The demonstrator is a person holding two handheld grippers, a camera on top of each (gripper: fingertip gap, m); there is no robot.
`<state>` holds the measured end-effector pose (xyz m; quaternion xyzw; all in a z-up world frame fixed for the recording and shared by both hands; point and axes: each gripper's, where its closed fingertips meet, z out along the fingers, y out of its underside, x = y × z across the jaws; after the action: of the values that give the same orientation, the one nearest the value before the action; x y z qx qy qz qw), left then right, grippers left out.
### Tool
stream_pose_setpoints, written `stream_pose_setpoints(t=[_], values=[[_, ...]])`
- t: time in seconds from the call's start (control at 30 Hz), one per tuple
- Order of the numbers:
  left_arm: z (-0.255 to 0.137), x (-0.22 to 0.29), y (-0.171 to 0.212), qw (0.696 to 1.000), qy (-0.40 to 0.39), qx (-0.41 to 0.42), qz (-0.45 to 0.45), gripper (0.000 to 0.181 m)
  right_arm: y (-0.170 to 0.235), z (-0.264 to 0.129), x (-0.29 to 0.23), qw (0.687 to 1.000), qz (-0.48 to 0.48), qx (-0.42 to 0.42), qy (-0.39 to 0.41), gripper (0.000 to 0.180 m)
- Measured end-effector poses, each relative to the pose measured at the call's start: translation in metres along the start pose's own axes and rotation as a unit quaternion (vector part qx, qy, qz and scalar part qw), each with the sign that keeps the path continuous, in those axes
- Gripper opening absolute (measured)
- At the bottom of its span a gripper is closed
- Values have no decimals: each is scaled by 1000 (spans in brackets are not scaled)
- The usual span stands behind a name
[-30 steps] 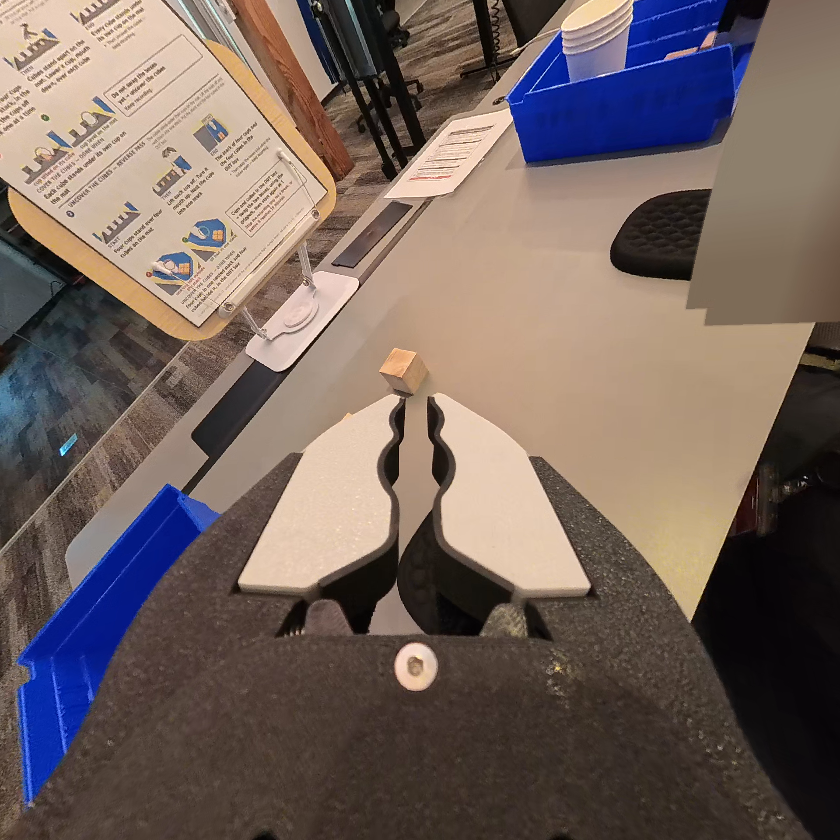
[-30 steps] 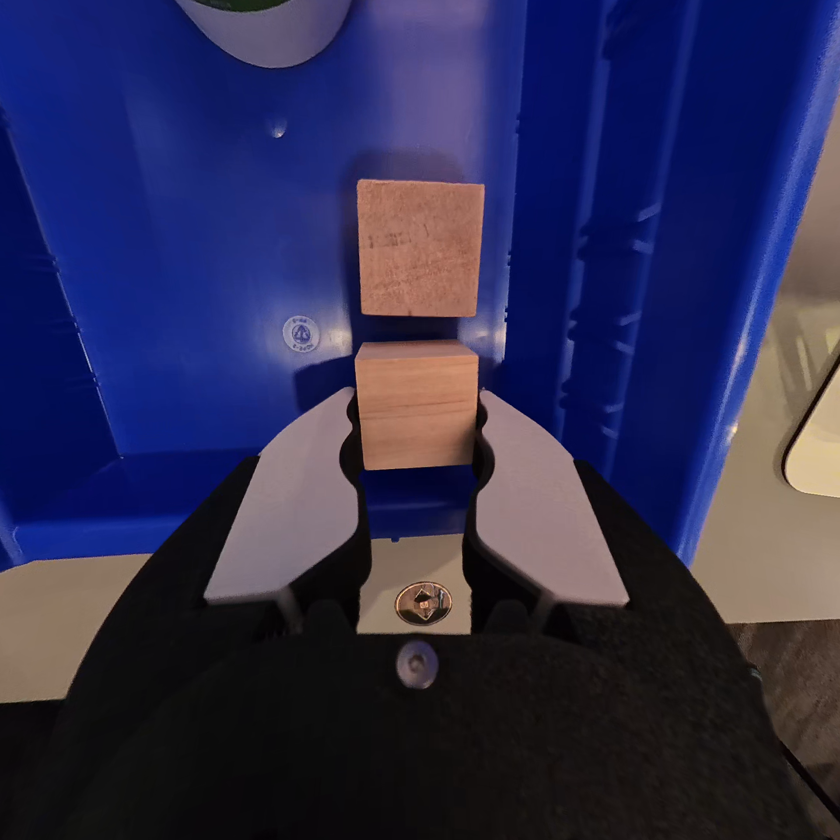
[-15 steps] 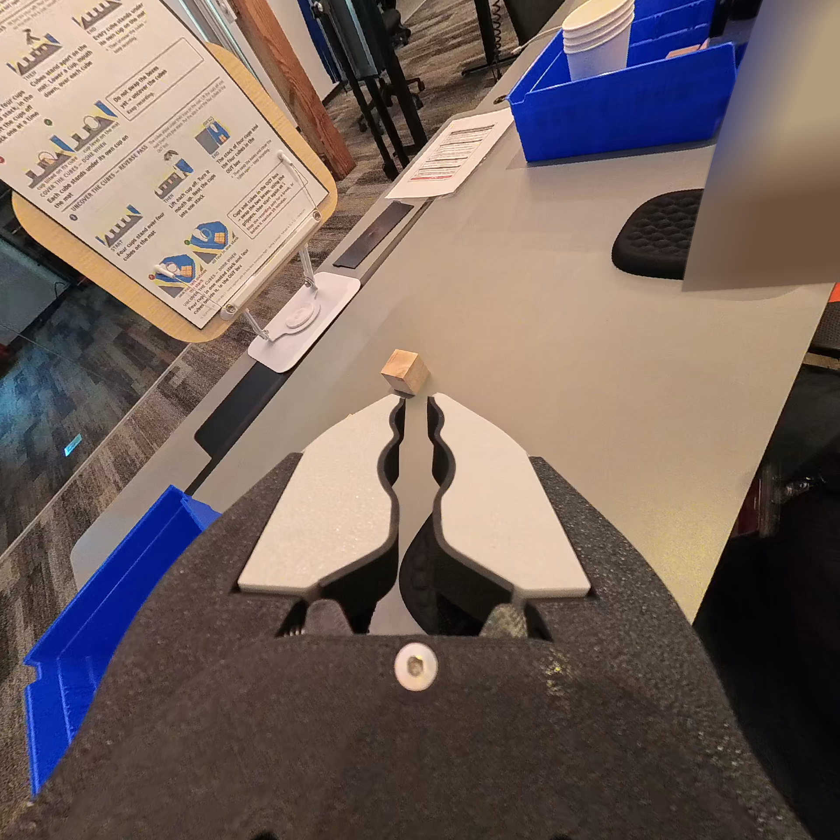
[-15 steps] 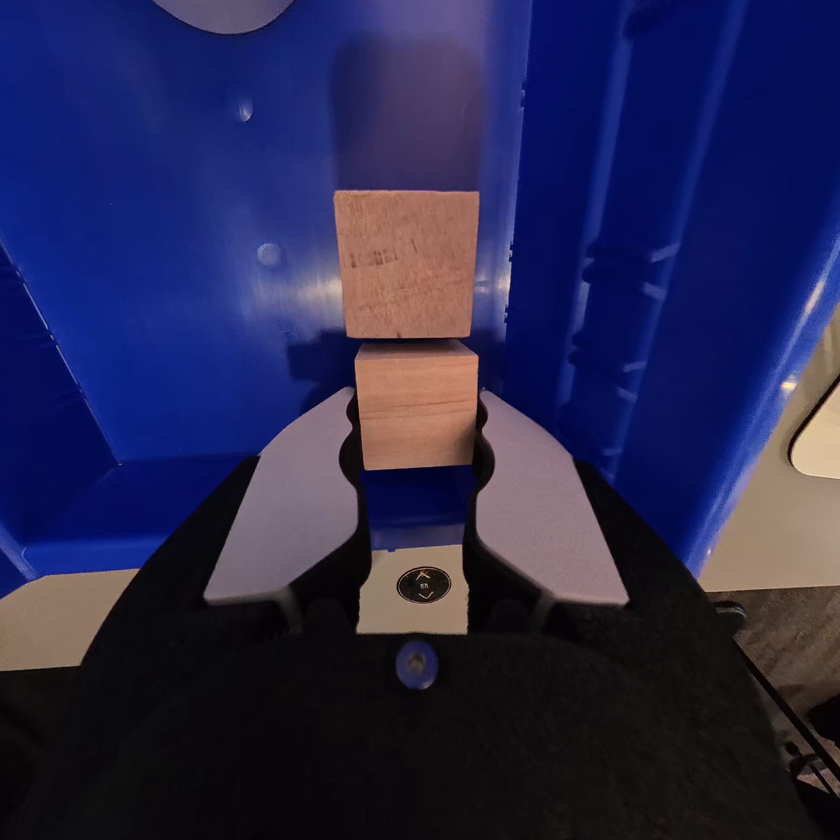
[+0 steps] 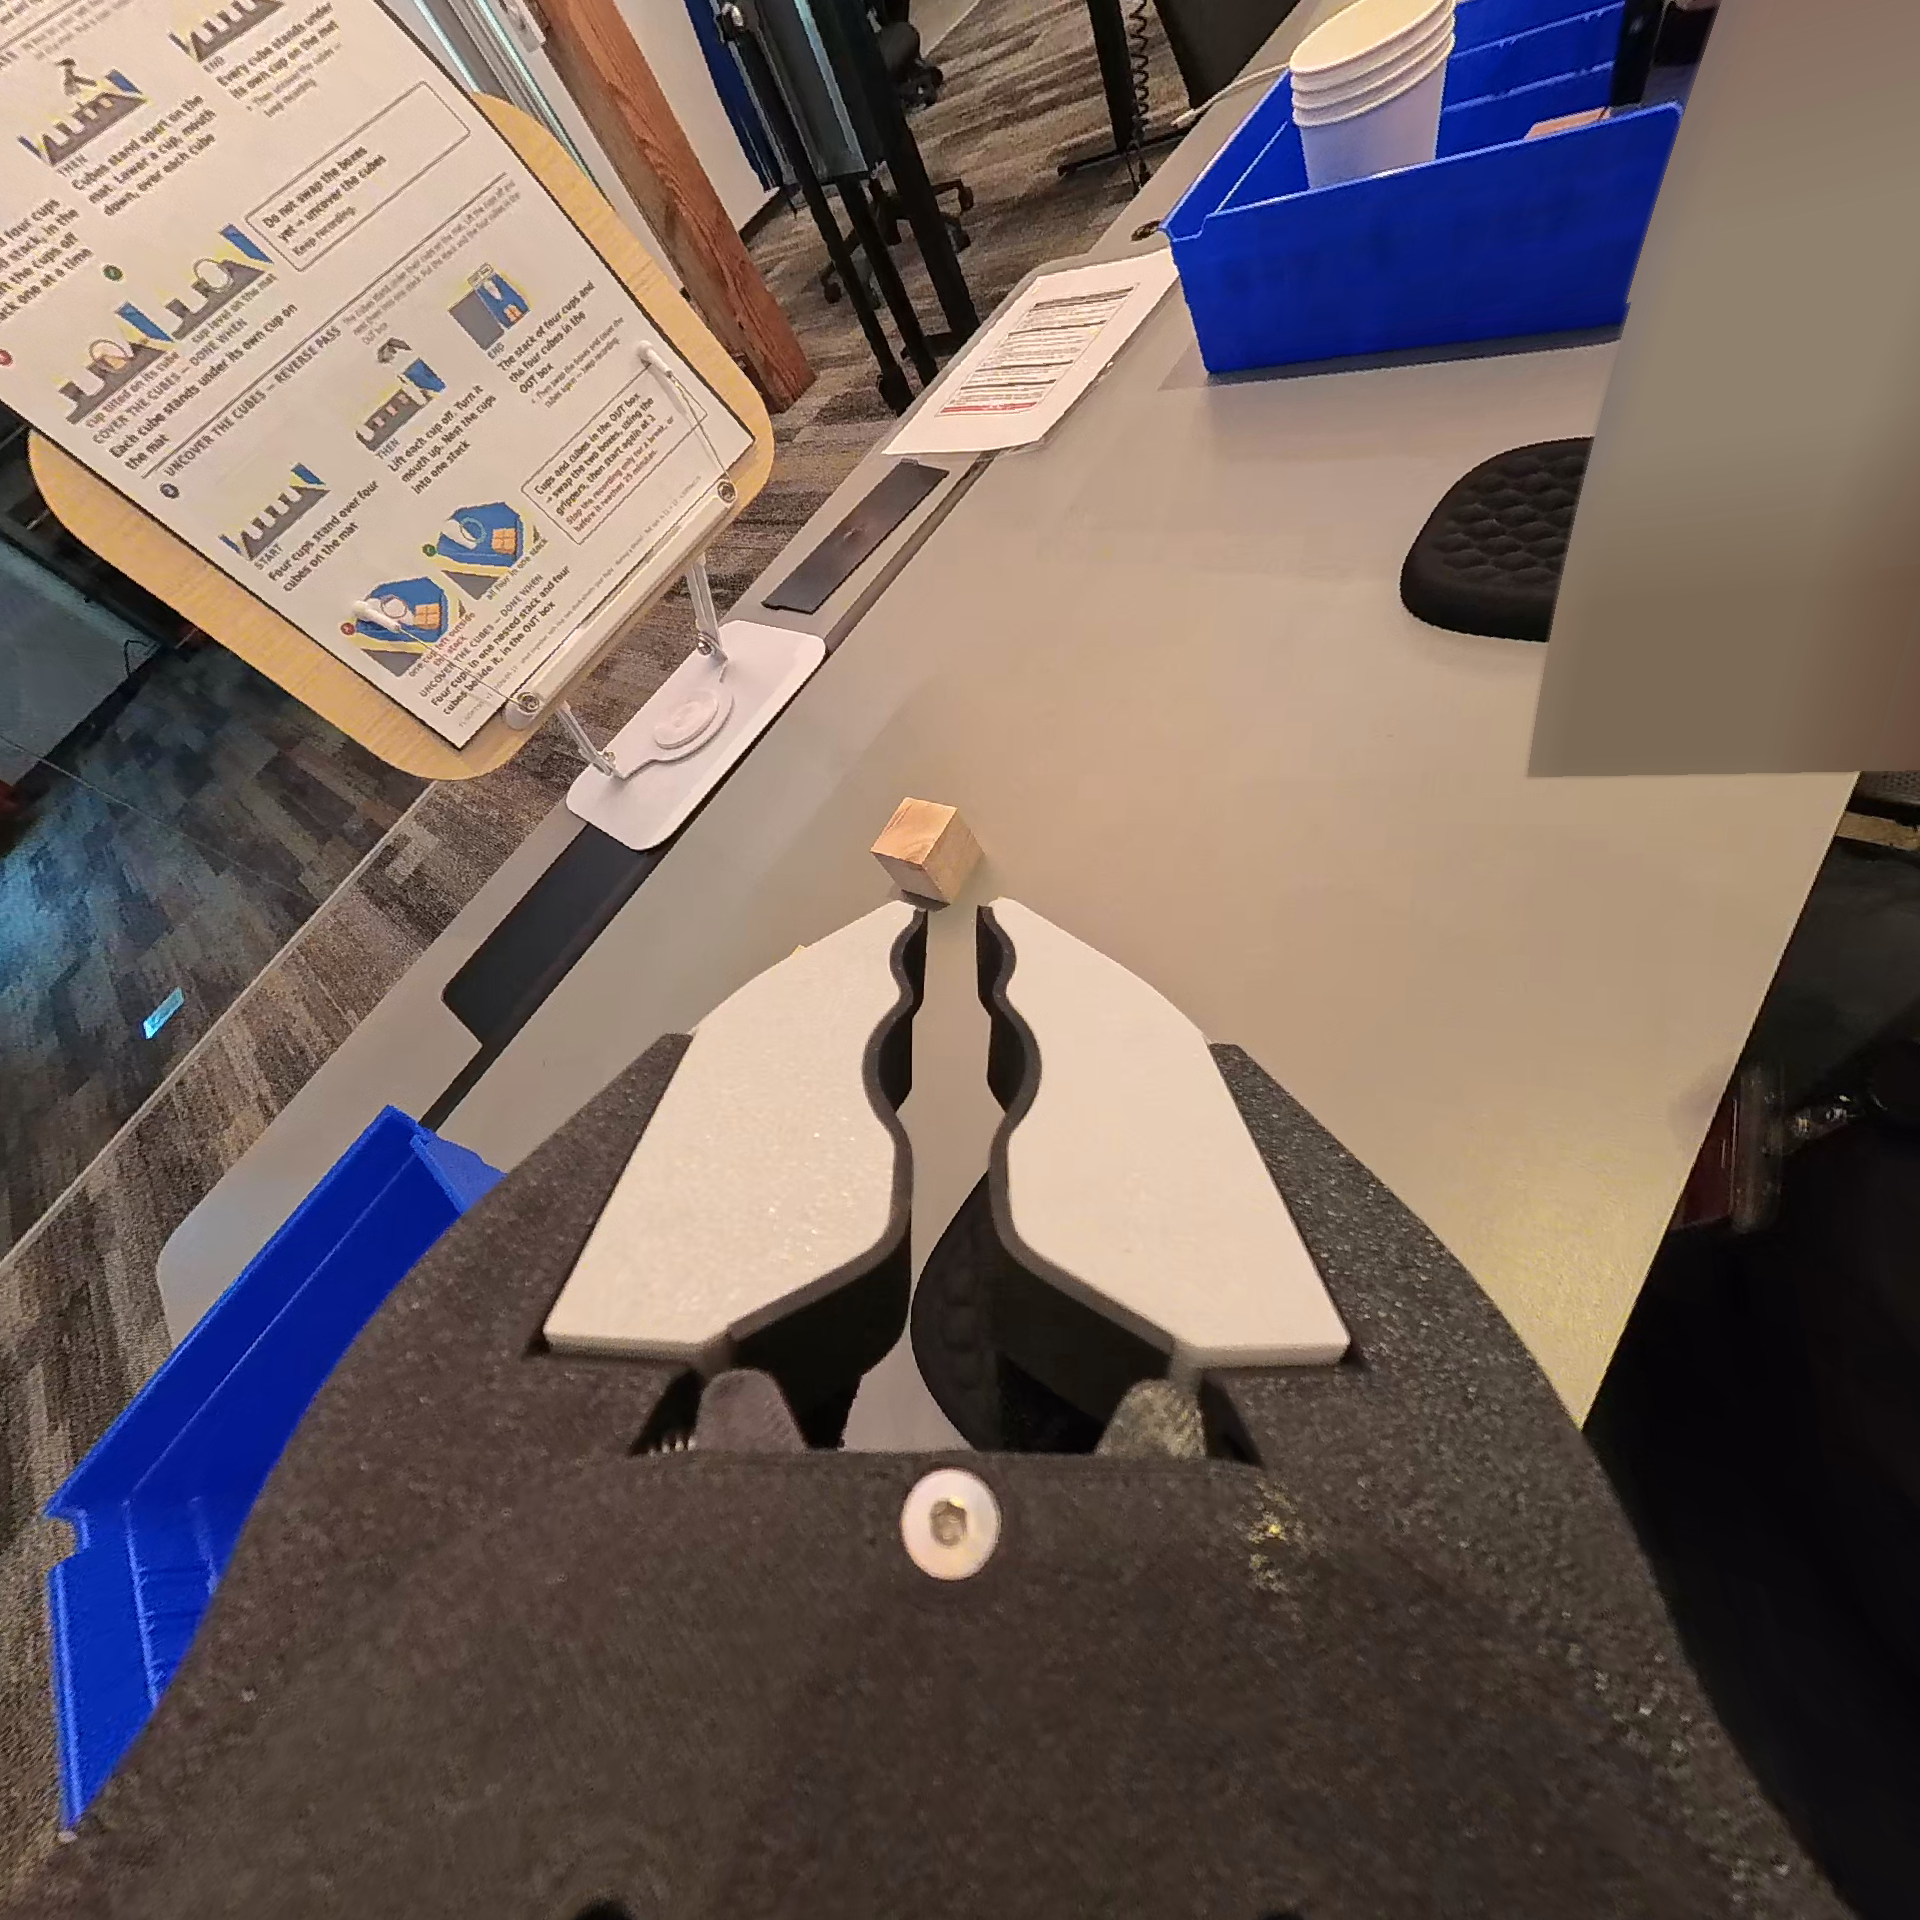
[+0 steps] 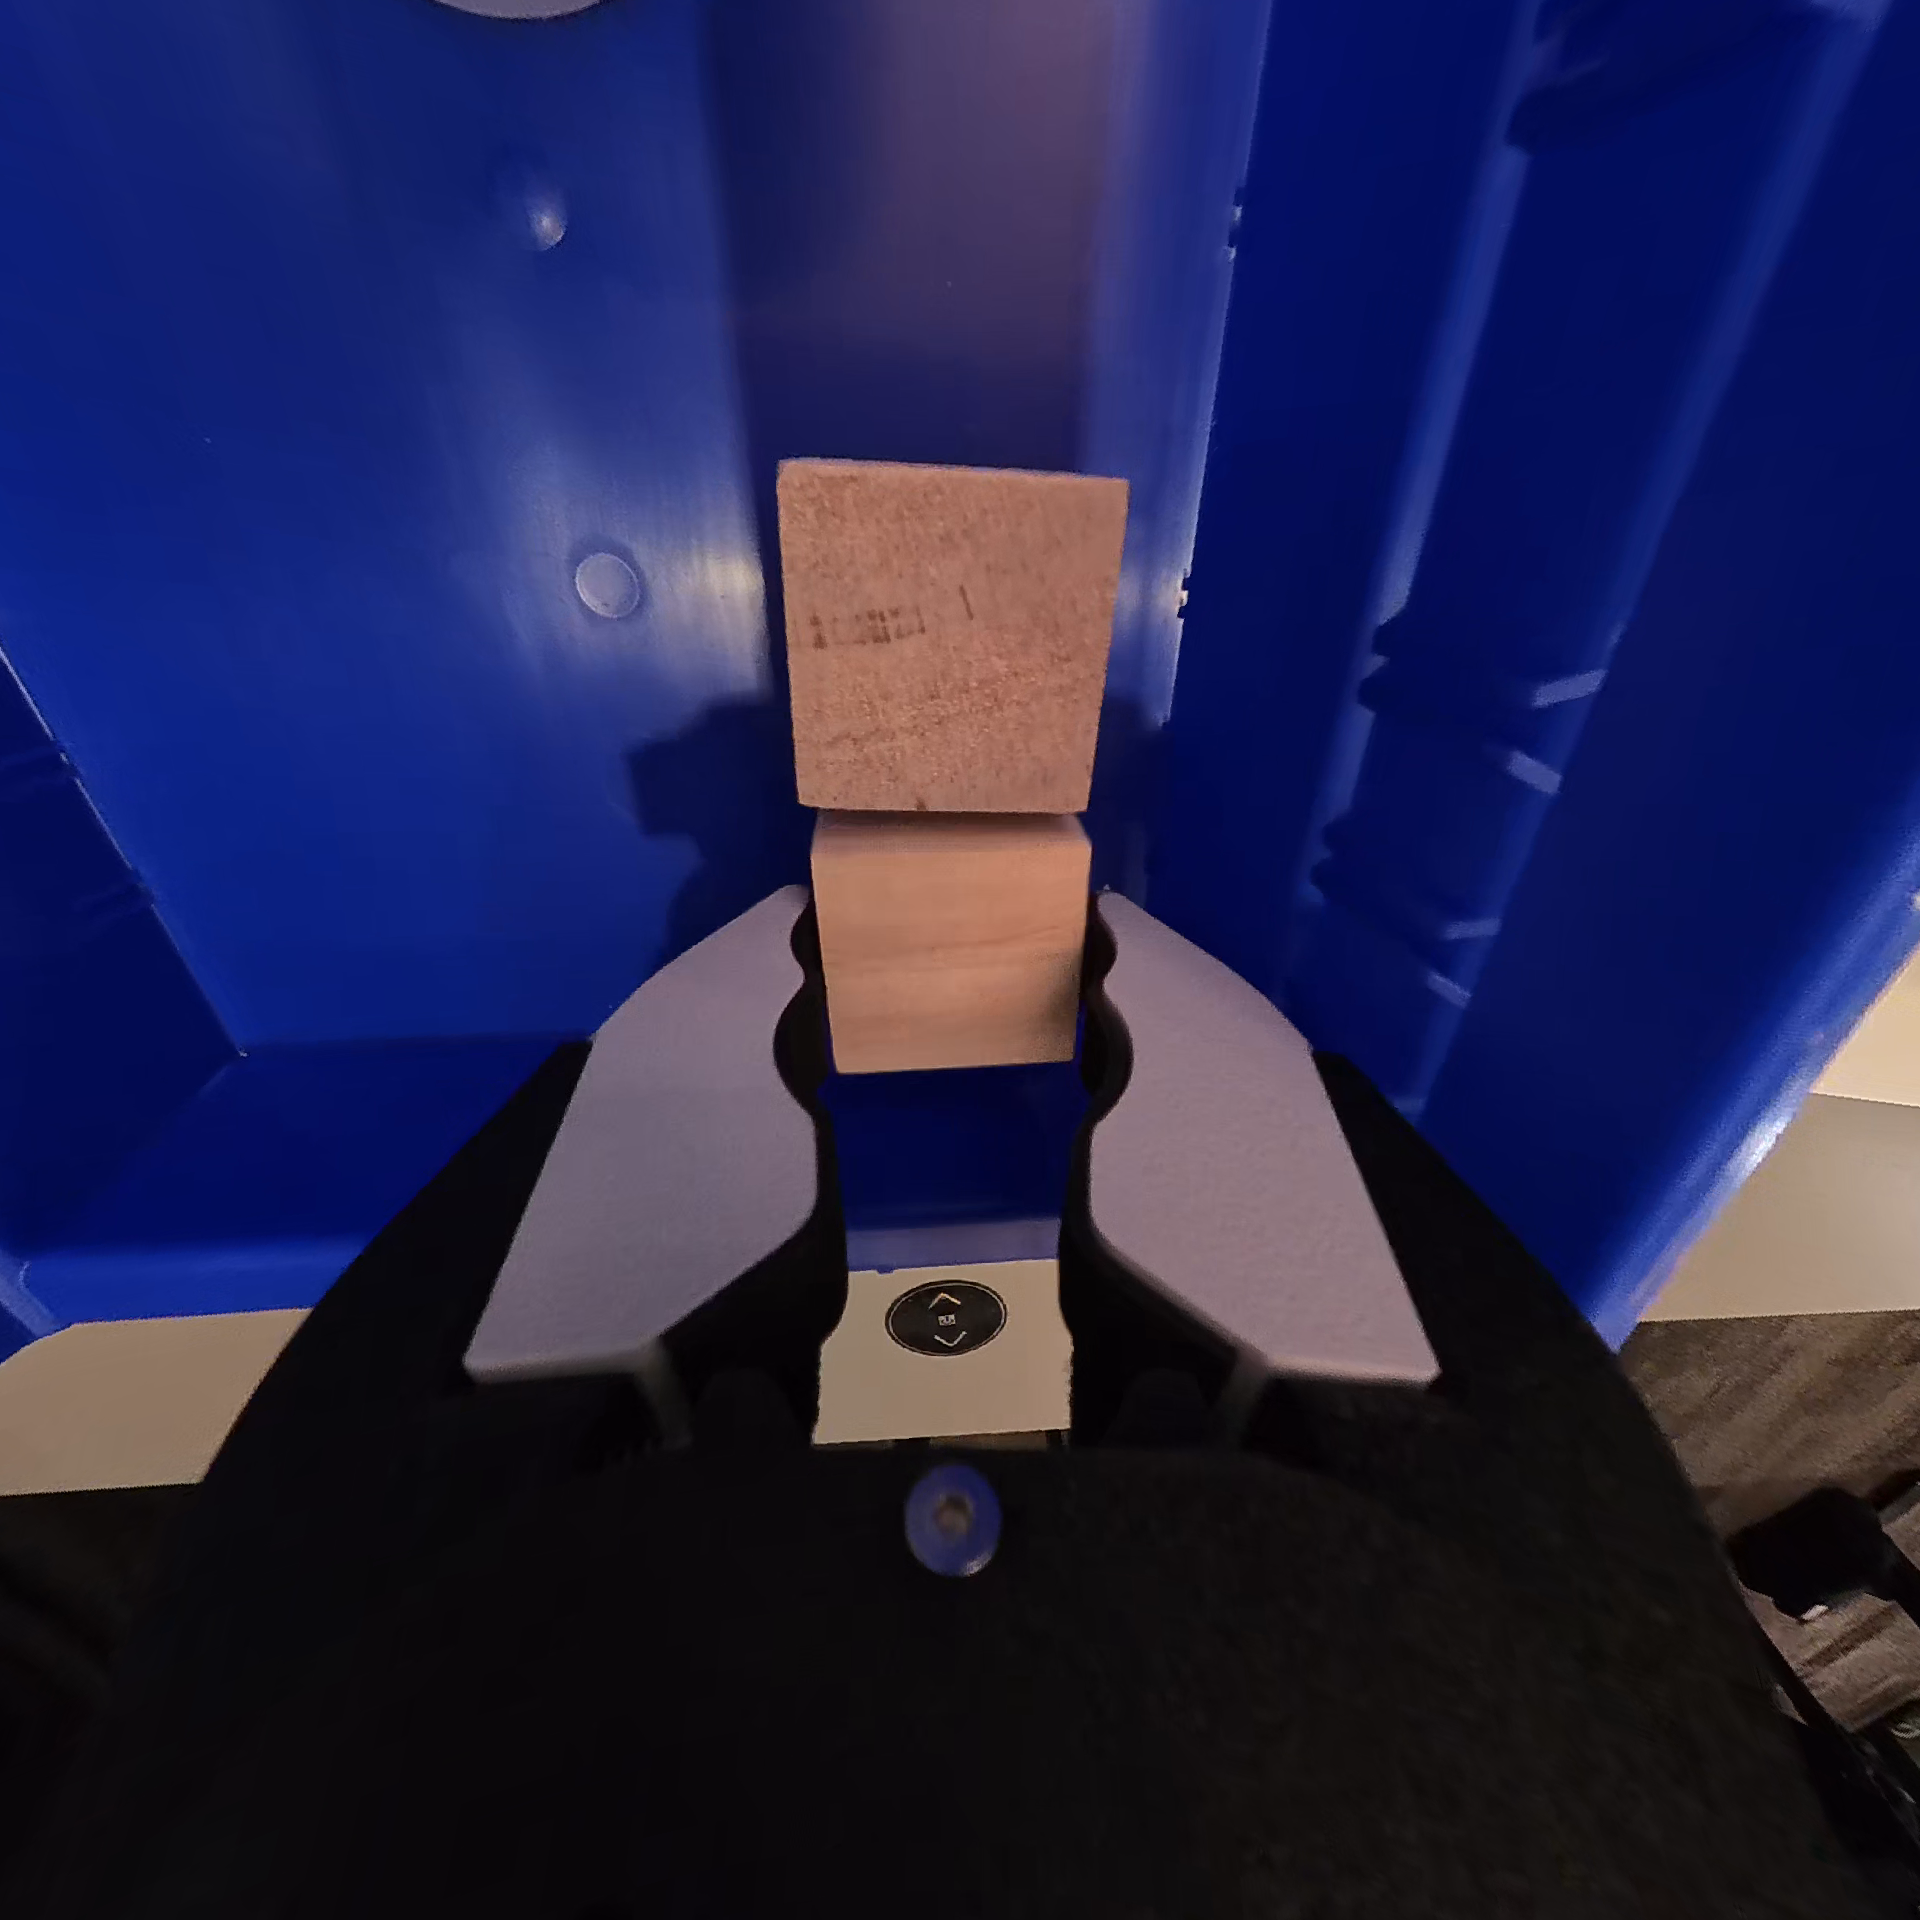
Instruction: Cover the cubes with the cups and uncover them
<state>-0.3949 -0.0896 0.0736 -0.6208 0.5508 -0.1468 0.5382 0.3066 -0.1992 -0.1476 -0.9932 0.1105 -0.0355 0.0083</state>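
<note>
The right gripper [image 6: 951, 914] is pinching a wooden cube [image 6: 951, 961] over the blue bin [image 6: 364, 520], with a second cube [image 6: 951, 644] sitting near the bin's right wall. The left gripper [image 5: 948, 906] is hanging nearly closed and empty, just short of a lone cube [image 5: 927, 847] toward the table's [image 5: 1195, 727] left edge.
</note>
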Motion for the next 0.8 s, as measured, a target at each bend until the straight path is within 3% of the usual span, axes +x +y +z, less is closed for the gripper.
stream_pose_setpoints(t=[0.23, 0.6, 0.8], values=[[-4, -1, -1, 1000, -2, 6, -1, 8, 1, -6, 0, 1000, -9, 12, 6, 51], [-10, -1, 1, 1000, -9, 14, -6, 8, -24, -119, -27, 978, -41, 199, 41, 54], [-13, 3, -2, 1000, -9, 20, -3, 8, -56, -129, -44, 954, -40, 294, 34, 61]])
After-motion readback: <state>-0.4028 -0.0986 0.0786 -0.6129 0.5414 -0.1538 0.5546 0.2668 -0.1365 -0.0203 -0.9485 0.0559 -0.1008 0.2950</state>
